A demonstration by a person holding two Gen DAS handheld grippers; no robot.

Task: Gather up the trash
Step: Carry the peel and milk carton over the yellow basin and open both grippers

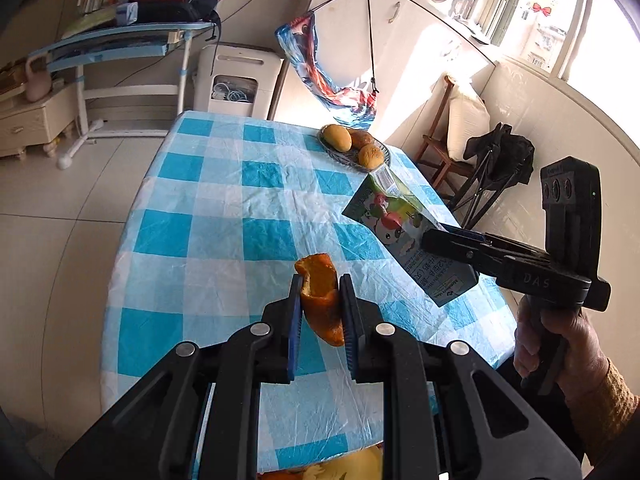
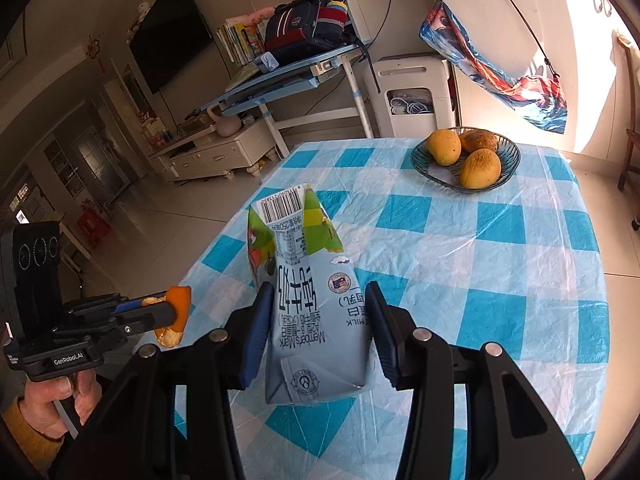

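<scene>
Item 1: orange peel [image 1: 320, 300], clamped between the pads of the left gripper [image 1: 320, 320], held above the near edge of the checked tablecloth [image 1: 216, 240]. Item 2: milk carton [image 2: 312, 312], pinched across its width by the right gripper [image 2: 316, 328], long axis pointing away along the fingers, raised off the cloth. No bin in view. Bowl of 3 mangoes [image 2: 466, 158] stood well beyond.

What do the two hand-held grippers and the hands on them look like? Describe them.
Both are matte black. The left hand-held gripper has blue ribbed pads, silver pivot bolts and "GenRobot.AI" on its body. The right hand-held gripper matches, marked "DAS", with three round lenses on its upright block. Bare hands grip the handles; the sleeves are mustard-yellow knit.
</scene>
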